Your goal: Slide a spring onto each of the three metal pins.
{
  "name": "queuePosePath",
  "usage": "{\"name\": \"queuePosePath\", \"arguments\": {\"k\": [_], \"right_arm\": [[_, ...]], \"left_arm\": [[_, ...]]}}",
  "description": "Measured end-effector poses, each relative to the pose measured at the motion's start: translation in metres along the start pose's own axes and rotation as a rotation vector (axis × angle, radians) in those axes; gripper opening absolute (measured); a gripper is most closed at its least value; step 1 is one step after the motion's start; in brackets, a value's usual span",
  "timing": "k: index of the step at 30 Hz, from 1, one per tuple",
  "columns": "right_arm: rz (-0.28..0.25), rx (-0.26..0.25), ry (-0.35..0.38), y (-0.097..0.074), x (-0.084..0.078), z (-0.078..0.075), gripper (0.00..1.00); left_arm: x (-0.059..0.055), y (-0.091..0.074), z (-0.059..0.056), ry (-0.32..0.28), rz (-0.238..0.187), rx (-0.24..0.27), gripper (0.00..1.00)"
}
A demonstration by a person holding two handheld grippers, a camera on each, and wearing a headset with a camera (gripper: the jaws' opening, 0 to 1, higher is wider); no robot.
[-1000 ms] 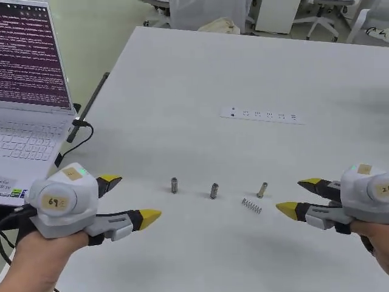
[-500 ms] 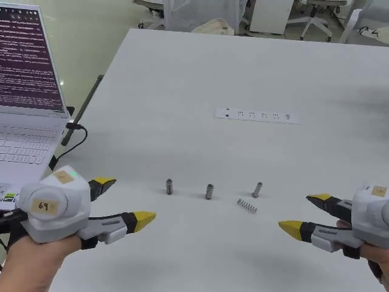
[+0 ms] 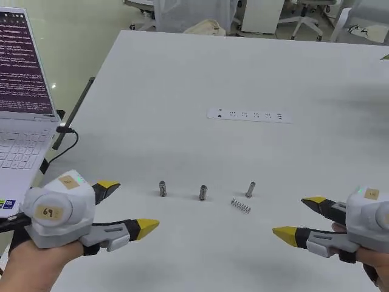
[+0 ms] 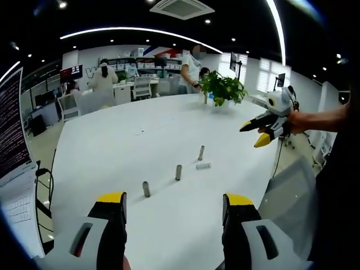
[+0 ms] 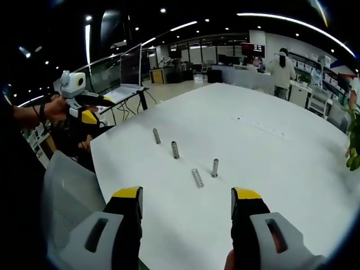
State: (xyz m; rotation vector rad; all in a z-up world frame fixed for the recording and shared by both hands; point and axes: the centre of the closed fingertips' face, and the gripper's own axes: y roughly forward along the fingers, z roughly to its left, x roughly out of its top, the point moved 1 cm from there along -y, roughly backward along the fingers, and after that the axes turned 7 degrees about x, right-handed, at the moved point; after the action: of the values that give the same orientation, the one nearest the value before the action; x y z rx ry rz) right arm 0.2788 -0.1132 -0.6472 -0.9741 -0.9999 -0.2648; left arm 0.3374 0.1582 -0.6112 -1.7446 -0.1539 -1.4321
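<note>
Three short metal pins stand in a row on the white table. The left pin [image 3: 162,188] and the middle pin [image 3: 203,193] each carry a spring. The right pin [image 3: 250,189] is bare. A loose spring [image 3: 240,206] lies flat just in front of it. My left gripper [image 3: 129,207] is open at the near left, well short of the pins. My right gripper [image 3: 300,219] is open at the near right, nothing between its fingers. The right gripper view shows the loose spring [image 5: 197,178] beside the bare pin [image 5: 215,167].
A white power strip [image 3: 248,115] lies beyond the pins. An open laptop [image 3: 18,103] sits at the left edge with a cable [image 3: 61,146] trailing off it. Chairs and people stand past the table's far end.
The head camera has tilted, so the table appears shifted. Both grippers have drawn back a little toward me and stay open. The pins and loose spring have not moved.
</note>
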Motion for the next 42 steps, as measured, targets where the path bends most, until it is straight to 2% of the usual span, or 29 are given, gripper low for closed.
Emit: {"name": "queuePosePath", "arguments": {"k": [4,7,13,20,26,31,35,42], "right_arm": [[-0.004,-0.006,0.006,-0.002,0.0,0.0,0.63],[-0.009,-0.007,0.011,-0.004,0.0,0.0,0.63],[0.0,-0.008,0.011,-0.005,-0.003,0.001,0.64],[0.005,-0.004,0.017,-0.008,-0.005,0.002,0.64],[0.005,-0.008,0.022,-0.014,-0.006,-0.001,0.64],[0.006,-0.009,0.031,-0.016,-0.008,-0.002,0.64],[0.019,-0.006,0.028,-0.017,-0.012,-0.002,0.64],[0.016,-0.011,0.028,-0.023,-0.012,-0.005,0.64]], "left_arm": [[0.003,0.01,-0.009,0.021,0.004,-0.04,0.65],[0.006,0.02,-0.021,0.067,0.017,-0.08,0.65],[0.013,0.038,-0.035,0.115,0.023,-0.144,0.64],[0.024,0.066,-0.057,0.198,0.032,-0.223,0.63],[0.03,0.089,-0.071,0.242,0.044,-0.271,0.62],[0.039,0.111,-0.084,0.267,0.043,-0.302,0.6],[0.04,0.129,-0.097,0.309,0.058,-0.334,0.59],[0.031,0.154,-0.115,0.37,0.1,-0.38,0.56]]}}
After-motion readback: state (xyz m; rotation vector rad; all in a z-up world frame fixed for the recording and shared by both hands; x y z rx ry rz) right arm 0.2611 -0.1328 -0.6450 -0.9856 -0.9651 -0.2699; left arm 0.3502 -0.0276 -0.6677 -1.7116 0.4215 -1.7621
